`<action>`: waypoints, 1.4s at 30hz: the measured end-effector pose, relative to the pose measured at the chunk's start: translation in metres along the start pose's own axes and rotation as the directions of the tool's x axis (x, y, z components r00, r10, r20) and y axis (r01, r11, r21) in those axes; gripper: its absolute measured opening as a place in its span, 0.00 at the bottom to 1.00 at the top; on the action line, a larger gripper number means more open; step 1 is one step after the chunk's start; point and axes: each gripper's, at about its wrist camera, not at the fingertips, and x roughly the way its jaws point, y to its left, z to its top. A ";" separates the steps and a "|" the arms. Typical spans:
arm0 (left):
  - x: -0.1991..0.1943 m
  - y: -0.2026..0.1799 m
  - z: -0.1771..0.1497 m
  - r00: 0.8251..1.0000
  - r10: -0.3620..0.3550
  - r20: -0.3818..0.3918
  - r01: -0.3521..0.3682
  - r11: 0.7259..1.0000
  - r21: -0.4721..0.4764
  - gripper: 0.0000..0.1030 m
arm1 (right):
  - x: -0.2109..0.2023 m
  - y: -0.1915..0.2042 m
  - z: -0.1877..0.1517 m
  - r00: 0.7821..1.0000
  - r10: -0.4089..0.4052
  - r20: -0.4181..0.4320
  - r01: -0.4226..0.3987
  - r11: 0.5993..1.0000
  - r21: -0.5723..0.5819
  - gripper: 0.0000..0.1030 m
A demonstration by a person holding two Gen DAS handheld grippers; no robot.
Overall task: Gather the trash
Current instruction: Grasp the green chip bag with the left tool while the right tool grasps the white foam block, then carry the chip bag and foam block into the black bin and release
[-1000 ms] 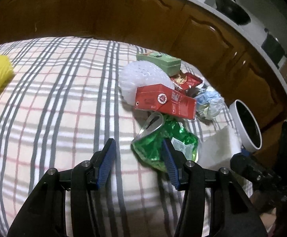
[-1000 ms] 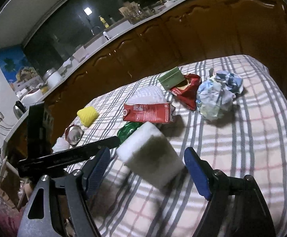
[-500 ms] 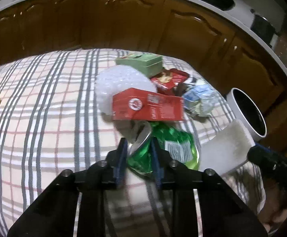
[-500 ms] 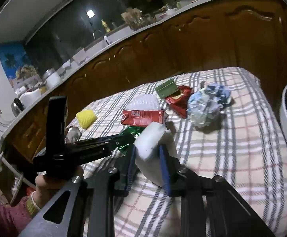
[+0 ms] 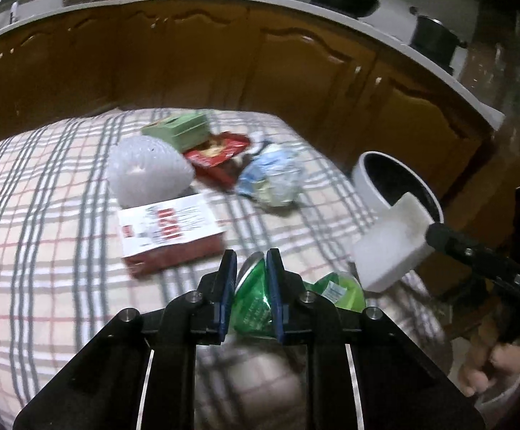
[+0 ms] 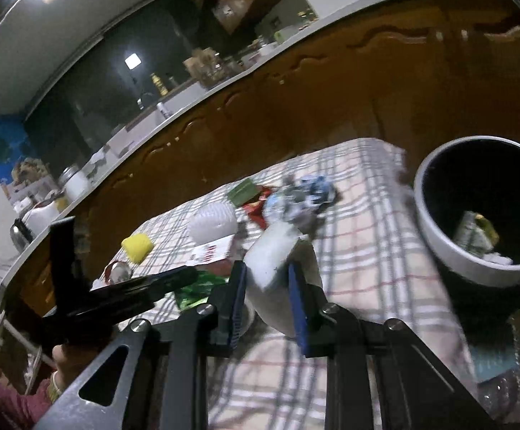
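Observation:
My left gripper [image 5: 251,261] is shut on a crushed green can [image 5: 252,297] and holds it off the plaid tablecloth [image 5: 44,251]. My right gripper [image 6: 266,268] is shut on a white foam block [image 6: 277,251], which the left wrist view also shows as the foam block [image 5: 392,243], raised near the bin. The white bin [image 6: 439,236] with a dark inside stands at the table's right edge and has some trash at its bottom. It appears in the left wrist view as the bin [image 5: 367,175]. On the cloth lie a red and white carton [image 5: 166,229] and crumpled blue-white paper [image 5: 270,179].
A white foam net [image 5: 145,172], a green box [image 5: 177,130] and a red snack wrapper [image 5: 216,154] lie at the table's far side. A yellow foam piece [image 6: 137,247] and a small tin [image 6: 116,272] sit further left. Brown cabinets [image 5: 224,53] run behind the table.
Both grippers went from open to shut, the left on the green can and the right on the foam block, and both rose toward the bin. The carton now shows its white face.

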 end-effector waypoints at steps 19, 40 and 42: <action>0.032 -0.090 0.036 0.995 -0.101 0.023 0.099 0.992 0.074 0.14 | -0.063 -0.074 0.020 0.985 -0.125 0.123 0.112 0.988 0.110 0.23; 0.114 -0.179 0.106 0.994 -0.106 0.031 0.101 0.985 0.142 0.14 | -0.068 -0.146 0.065 0.955 -0.265 0.133 0.245 0.958 0.148 0.23; 0.124 -0.185 0.107 0.995 -0.102 0.019 0.098 0.984 0.146 0.14 | -0.065 -0.152 0.064 0.955 -0.273 0.120 0.253 0.955 0.154 0.23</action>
